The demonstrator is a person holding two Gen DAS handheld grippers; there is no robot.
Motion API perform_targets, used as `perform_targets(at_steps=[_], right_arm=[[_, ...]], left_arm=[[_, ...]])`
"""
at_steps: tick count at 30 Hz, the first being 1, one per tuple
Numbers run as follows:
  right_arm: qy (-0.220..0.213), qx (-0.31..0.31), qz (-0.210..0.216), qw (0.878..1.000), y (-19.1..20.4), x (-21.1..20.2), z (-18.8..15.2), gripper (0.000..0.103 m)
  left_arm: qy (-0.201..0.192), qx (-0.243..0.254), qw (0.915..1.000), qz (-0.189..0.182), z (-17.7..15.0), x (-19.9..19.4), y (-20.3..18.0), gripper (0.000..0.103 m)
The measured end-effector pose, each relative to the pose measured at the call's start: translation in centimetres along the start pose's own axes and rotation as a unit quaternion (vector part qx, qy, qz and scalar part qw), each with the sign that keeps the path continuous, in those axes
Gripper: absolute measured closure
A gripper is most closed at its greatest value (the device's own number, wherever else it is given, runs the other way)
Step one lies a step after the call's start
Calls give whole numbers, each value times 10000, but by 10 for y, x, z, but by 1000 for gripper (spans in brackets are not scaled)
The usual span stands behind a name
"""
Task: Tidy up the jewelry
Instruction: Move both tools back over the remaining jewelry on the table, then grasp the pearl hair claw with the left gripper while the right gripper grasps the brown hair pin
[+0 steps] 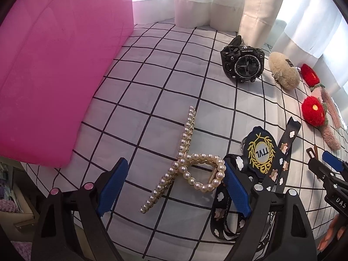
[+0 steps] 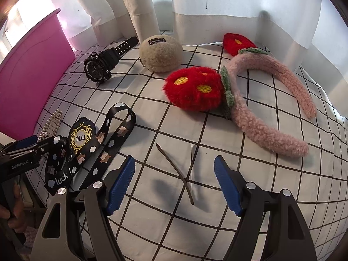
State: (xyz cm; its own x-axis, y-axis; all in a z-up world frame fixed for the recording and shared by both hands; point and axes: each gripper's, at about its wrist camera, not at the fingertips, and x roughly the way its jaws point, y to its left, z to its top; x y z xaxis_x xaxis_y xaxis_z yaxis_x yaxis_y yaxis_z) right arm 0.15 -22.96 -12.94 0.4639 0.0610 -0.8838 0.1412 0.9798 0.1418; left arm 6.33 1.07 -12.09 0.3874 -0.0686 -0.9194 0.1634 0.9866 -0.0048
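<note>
Lying under the left hand-held gripper (image 1: 174,183), whose jaws stood apart, the beaded pearl hair claw (image 1: 187,163) was partly covered. The right hand-held gripper (image 2: 175,184), likewise held apart and empty, framed a thin curved brown strip (image 2: 176,171), hard to identify, on the checked cloth surface (image 2: 261,184).

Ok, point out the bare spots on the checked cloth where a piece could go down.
Free: the cloth between pink box, watch and pearl clip. Crowded: the right side, with lanyard, puff and headband.

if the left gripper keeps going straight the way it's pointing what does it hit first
Most likely the pearl hair claw. It lies on the checked cloth between the open jaws of the left gripper, nearer the right finger, whose tip also overlaps the black lanyard. Depth is hard to judge here.
</note>
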Motion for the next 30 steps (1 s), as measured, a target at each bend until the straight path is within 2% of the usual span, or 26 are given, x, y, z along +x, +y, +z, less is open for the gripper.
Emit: perform_targets(at_steps=[20, 23, 24, 27, 29, 30], right_arm=[[-96, -273, -482, 9984, 9, 11, 0, 34], [-147, -232, -528, 9982, 7, 9, 0, 44], [-165, -239, -539, 9981, 6, 8, -1, 53], [-185, -256, -555, 9980, 6, 5, -2, 69], [-196, -300, -558, 9978, 8, 5, -3, 79], [-202, -322, -579, 9976, 10, 4, -3, 80]], left_arm=[[38, 62, 9999, -90, 1, 11, -2, 19], [-5, 116, 9999, -57, 2, 14, -3, 18], [-23, 121, 9999, -55, 3, 15, -4, 18], [-58, 112, 9999, -57, 2, 14, -4, 18], [-67, 77, 9999, -50, 1, 13, -3, 20], [-81, 60, 9999, -36, 0, 12, -3, 24]])
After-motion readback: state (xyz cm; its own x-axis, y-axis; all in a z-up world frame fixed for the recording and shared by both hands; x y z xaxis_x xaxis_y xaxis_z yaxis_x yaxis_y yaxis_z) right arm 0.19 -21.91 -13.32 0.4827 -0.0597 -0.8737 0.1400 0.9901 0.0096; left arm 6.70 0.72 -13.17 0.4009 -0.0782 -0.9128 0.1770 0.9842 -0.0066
